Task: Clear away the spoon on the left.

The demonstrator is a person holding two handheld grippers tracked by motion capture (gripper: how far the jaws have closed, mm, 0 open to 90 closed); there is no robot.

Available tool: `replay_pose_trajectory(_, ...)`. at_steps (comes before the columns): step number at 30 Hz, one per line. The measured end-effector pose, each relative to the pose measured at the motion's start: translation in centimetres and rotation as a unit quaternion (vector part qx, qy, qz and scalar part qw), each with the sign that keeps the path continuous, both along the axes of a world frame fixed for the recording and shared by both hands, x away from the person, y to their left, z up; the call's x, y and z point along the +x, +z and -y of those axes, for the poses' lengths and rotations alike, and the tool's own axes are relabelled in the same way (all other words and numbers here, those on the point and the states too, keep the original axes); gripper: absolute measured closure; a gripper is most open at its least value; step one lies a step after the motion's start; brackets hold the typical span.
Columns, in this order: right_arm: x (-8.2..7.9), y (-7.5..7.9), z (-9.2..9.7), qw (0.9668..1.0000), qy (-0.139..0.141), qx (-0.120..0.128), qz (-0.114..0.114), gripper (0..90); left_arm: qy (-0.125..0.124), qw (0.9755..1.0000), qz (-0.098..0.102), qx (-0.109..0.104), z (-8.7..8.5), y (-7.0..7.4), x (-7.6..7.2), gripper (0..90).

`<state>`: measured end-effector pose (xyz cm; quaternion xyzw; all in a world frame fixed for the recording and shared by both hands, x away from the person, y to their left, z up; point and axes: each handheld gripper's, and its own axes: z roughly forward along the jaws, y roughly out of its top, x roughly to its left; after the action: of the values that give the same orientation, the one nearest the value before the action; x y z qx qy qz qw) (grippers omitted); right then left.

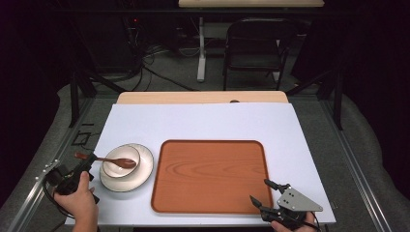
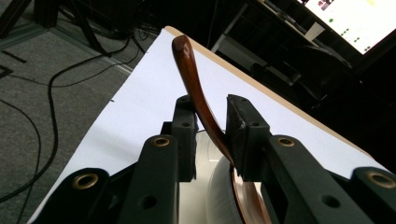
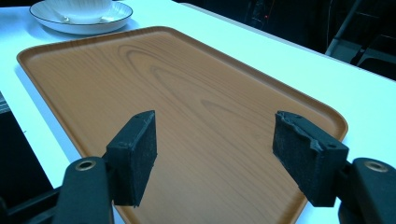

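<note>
Near the worktop's (image 1: 203, 121) front-left corner, the left claw (image 1: 86, 162) pinches a wooden spoon (image 1: 116, 161) resting in a bowl (image 1: 121, 161) on its plate (image 1: 143, 171); a loose grip could tip the bowl. The right claw (image 1: 265, 192) gapes over the tray (image 1: 210, 176).

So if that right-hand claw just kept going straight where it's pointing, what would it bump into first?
Probably the wooden tray. The right gripper hangs open at the tray's near corner, its jaws aimed across the bare tray surface. Beyond that lie the plate and bowl, though depth is hard to judge.
</note>
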<state>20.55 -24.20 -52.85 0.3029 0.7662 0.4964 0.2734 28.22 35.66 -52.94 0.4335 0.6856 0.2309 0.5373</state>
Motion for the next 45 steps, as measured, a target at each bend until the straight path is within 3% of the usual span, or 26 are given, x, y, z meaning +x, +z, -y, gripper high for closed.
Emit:
replay_pose_trajectory(7, 0.0, 0.0, -0.1, 1.0, 0.001, 0.0, 0.001, 30.3, -0.009, 0.9998, 0.019, -0.003, 0.2, 0.2, -0.3, 76.7)
replay_pose_trajectory(13, 0.0, 0.0, -0.1, 1.0, 0.002, 0.0, 0.001, 30.3, -0.012, 0.9997, 0.023, -0.002, 0.3, 0.5, -0.7, 78.0)
replay_pose_trajectory(22, 0.0, 0.0, -0.1, 1.0, 0.002, 0.0, 0.001, 30.3, -0.027, 0.998, 0.046, 0.033, 0.9, 1.3, -1.0, 80.0)
replay_pose_trajectory(30, 0.0, 0.0, -0.1, 1.0, 0.001, 0.002, 0.0, 30.3, -0.055, 0.9939, 0.063, 0.072, 2.3, 2.5, -1.2, 82.8)
replay_pose_trajectory(31, 0.0, 0.0, -0.1, 1.0, 0.001, 0.002, 0.001, 30.3, -0.063, 0.9922, 0.066, 0.085, 2.7, 2.8, -1.3, 83.0)
replay_pose_trajectory(38, 0.0, 0.0, -0.1, 1.0, 0.0, 0.003, -0.001, 30.3, -0.077, 0.9882, 0.071, 0.112, 3.8, 3.5, -1.4, 84.5)
replay_pose_trajectory(39, 0.0, 0.0, -0.1, 1.0, 0.001, 0.002, 0.0, 30.3, -0.081, 0.9863, 0.073, 0.125, 4.2, 3.8, -1.5, 84.6)
replay_pose_trajectory(42, 0.0, 0.0, -0.1, 1.0, 0.001, 0.002, 0.0, 30.3, -0.082, 0.9841, 0.073, 0.139, 4.5, 3.9, -1.5, 84.6)
replay_pose_trajectory(43, 0.0, 0.0, 0.0, 1.0, 0.002, 0.001, 0.0, 30.3, -0.086, 0.9819, 0.073, 0.152, 4.9, 4.1, -1.6, 84.6)
replay_pose_trajectory(44, 0.0, 0.0, 0.0, 1.0, 0.002, 0.001, 0.0, 30.3, -0.086, 0.9819, 0.073, 0.152, 4.9, 4.1, -1.6, 84.6)
replay_pose_trajectory(45, 0.0, 0.0, 0.0, 1.0, 0.001, 0.001, -0.001, 30.3, -0.088, 0.9795, 0.075, 0.165, 5.2, 4.3, -1.7, 84.6)
